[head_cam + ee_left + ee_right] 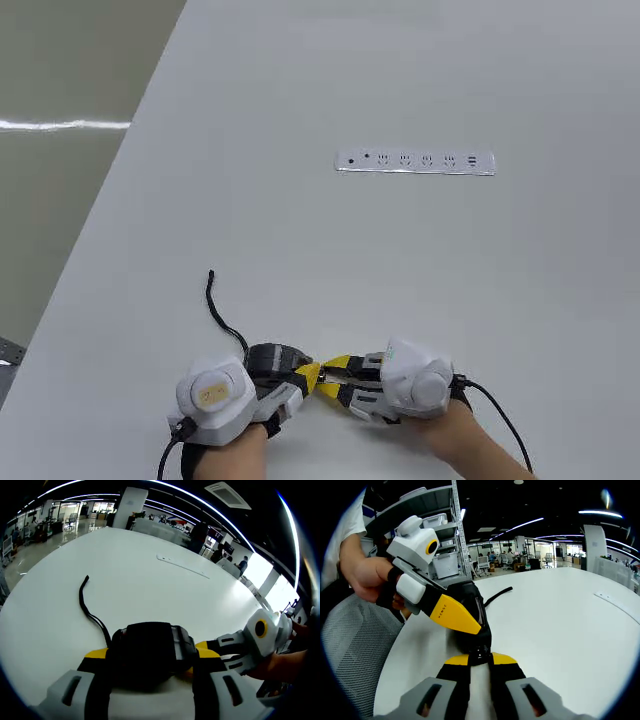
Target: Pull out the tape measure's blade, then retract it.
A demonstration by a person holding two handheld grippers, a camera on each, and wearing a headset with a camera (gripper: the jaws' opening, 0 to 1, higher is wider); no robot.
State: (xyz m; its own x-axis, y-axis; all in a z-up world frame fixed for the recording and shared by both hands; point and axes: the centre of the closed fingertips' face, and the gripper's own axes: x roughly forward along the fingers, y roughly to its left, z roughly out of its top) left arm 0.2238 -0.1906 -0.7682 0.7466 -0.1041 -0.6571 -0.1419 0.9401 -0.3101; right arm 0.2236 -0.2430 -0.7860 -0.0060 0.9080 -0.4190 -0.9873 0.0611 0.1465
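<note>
The left gripper's point(298, 379) jaws clamp the tape measure point(149, 644) on the near counter point(400, 260). The right gripper's point(480, 659) jaws pinch its right-facing mouth, so the pull runs rightward.

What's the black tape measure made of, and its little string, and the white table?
The tape measure looks like matte black plastic or rubber: dull, with banded sides. The string is probably woven cord, since it lies limp and curvy. The table is smooth and white, perhaps laminate, with a slight sheen.
</note>
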